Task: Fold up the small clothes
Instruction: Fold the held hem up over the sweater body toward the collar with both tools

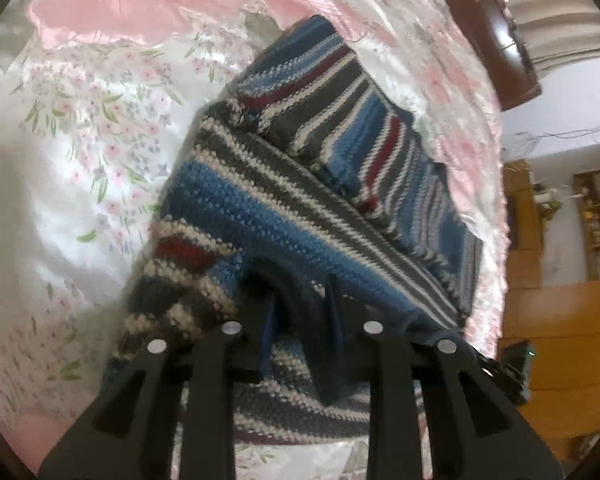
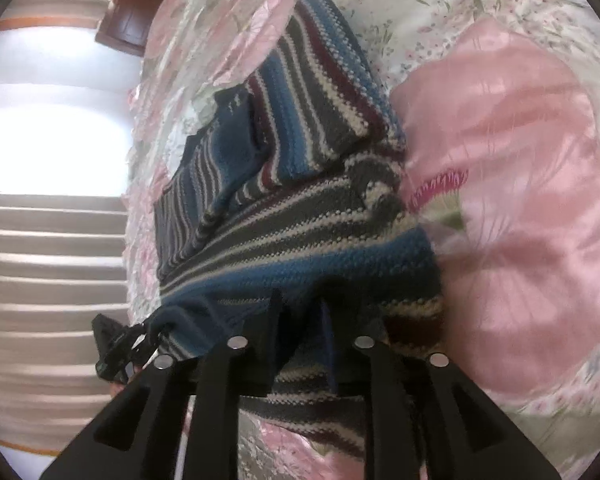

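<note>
Nearest, left wrist view: left gripper [image 1: 300, 300] pinched onto near hem of striped knit sweater [image 1: 300, 184], jaws nearly together with a fold of blue knit between them. Hem lifted clear of the bed; more striped fabric hanging slack below the jaws.

Right wrist view: right gripper [image 2: 300, 308] likewise clamped on the same hem, jaws close together with knit bunched between. Second device, apparently the other gripper, glimpsed at lower left of that view, at the sweater's edge.

Mid field: sweater body sloping away from both grips, down onto the bed. One sleeve [image 1: 312, 104] already laid across the upper body. Far end resting on the floral satin bedspread [image 1: 100, 120].

Beyond: pink satin pillow [image 2: 500, 160] just beside the sweater. Dark wooden headboard [image 1: 504, 36] past the far end; wooden furniture [image 1: 560, 320] well off to the side of the bed.

Step in hand, judged: bottom-to-top fold, hem raised by both corners.

Next move, judged: carry hem forward over the body toward the collar end, both grips level to keep the edge straight, then lower and release. Risk: uneven travel skewing the fold, or the crossed sleeve dragged out of place.
</note>
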A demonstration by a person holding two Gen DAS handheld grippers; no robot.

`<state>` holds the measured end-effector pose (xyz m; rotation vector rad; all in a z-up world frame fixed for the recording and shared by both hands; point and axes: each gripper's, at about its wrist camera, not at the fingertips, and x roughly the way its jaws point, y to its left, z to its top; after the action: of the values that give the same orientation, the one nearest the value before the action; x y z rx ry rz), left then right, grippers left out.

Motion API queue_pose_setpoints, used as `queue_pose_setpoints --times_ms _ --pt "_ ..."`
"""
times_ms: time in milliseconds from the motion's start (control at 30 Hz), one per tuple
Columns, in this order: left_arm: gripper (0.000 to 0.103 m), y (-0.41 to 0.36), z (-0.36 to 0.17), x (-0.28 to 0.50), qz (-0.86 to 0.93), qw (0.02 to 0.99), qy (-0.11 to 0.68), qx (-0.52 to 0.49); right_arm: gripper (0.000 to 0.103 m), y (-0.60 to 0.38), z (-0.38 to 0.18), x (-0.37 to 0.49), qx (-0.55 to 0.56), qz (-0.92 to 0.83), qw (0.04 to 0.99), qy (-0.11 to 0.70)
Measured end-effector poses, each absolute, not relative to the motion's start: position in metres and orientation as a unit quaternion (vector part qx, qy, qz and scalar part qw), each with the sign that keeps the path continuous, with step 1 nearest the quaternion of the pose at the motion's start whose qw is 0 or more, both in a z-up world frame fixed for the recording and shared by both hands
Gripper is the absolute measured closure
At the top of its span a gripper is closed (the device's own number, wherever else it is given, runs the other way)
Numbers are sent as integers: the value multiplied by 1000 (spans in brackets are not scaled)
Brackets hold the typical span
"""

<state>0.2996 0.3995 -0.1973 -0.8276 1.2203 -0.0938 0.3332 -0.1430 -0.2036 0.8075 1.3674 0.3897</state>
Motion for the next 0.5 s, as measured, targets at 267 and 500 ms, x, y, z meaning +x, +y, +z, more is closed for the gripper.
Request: queue_pose_setpoints --times_ms 267,500 --pt "41 444 -166 287 23 785 518 -339 37 -184 -180 321 298 143 741 584" --pt "33 393 -160 324 -45 817 549 -171 24 -108 -157 336 150 241 757 589"
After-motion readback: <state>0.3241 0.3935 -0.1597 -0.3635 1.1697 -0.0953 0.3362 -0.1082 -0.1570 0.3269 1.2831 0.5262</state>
